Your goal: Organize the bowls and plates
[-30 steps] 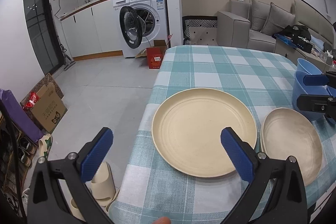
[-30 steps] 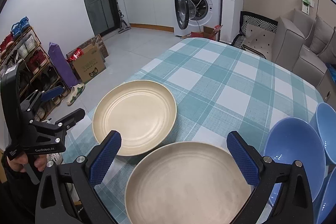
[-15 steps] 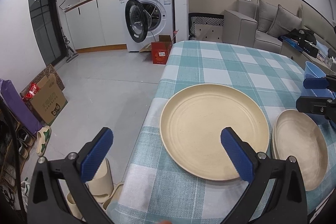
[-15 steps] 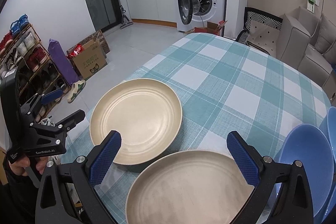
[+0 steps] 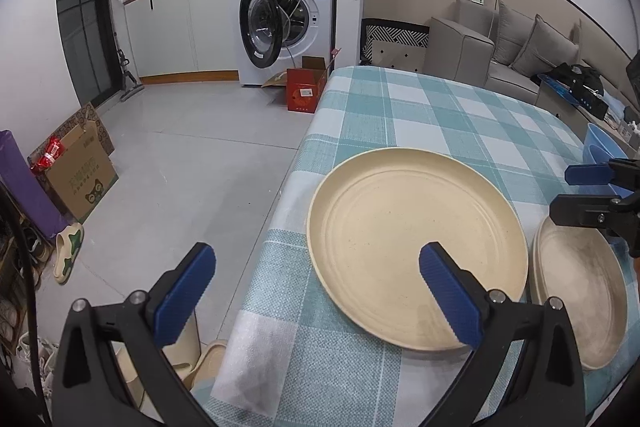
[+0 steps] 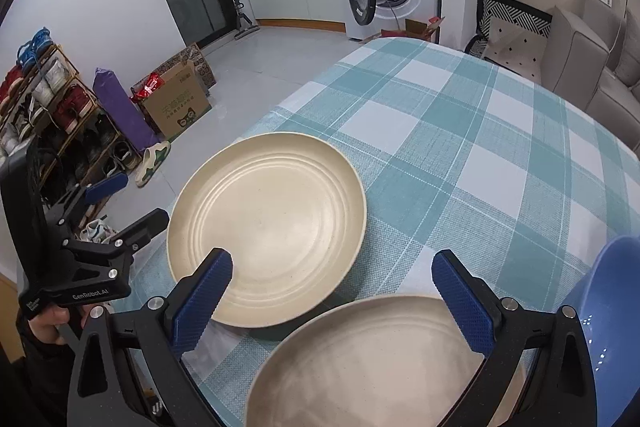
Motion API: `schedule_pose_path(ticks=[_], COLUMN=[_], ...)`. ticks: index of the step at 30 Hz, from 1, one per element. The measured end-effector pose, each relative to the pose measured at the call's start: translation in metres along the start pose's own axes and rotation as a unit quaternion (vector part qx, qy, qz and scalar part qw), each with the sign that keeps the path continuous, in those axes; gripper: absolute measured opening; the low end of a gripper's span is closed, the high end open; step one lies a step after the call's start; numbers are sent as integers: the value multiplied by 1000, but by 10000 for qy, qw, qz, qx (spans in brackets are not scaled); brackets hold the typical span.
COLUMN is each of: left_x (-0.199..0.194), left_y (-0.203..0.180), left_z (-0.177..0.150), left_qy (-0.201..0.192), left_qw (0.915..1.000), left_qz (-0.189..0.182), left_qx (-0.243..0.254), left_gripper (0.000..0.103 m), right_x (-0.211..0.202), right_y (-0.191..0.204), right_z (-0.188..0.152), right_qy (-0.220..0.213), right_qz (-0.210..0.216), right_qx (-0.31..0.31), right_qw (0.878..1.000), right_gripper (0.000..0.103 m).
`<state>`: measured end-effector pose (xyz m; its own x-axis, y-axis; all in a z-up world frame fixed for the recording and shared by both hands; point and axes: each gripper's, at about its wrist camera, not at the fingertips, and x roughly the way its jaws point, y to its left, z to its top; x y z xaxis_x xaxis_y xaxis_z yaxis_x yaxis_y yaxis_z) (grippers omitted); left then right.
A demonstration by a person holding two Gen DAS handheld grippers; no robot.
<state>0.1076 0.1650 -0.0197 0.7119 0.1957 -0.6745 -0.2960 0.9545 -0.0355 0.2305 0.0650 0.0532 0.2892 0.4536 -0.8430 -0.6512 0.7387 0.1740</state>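
Observation:
A large cream plate (image 5: 416, 247) lies near the table's left edge; it also shows in the right wrist view (image 6: 268, 227). A second cream plate (image 5: 580, 291) lies to its right, close under my right gripper (image 6: 332, 287), and shows there too (image 6: 380, 359). My left gripper (image 5: 316, 283) is open and empty, its right finger over the large plate's near rim, its left finger out past the table edge. My right gripper is open and empty. A blue bowl (image 6: 604, 307) sits at the right; its rim also shows in the left wrist view (image 5: 596, 143).
The table has a teal checked cloth (image 6: 460, 131). Its left edge drops to a grey floor with a cardboard box (image 5: 80, 179), slippers and a shoe rack (image 6: 48, 107). A washing machine (image 5: 288, 23) with its door open stands behind, and a sofa (image 5: 520, 51) at the far right.
Both grippers have moved closer to the plates and lower. The left gripper has shifted left, so the large plate lies further right in its view. Both stay open.

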Motion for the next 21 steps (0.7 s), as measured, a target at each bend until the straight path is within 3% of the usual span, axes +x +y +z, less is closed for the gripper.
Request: schedule_pose_path(ticks=[8,13,21], left_x=[14,19,25], left_y=[-1,-3,-2], left_z=[-6,-8,-10], left_qy=[164,220,282], left_qw=[9999,9997,9996], left_qz=[-10,-75,-6], left_qx=[16,51,-1], left_gripper=[102,102,102], right_x=[18,30,42], right_y=[-3,-3,-1], right_z=[3,5,5], right_qy=[181,290,360], right_qz=[-41,-103,-103], right_qx=[56,46,35], right_qw=[9998,9995,9993], right_gripper=[101,92,90])
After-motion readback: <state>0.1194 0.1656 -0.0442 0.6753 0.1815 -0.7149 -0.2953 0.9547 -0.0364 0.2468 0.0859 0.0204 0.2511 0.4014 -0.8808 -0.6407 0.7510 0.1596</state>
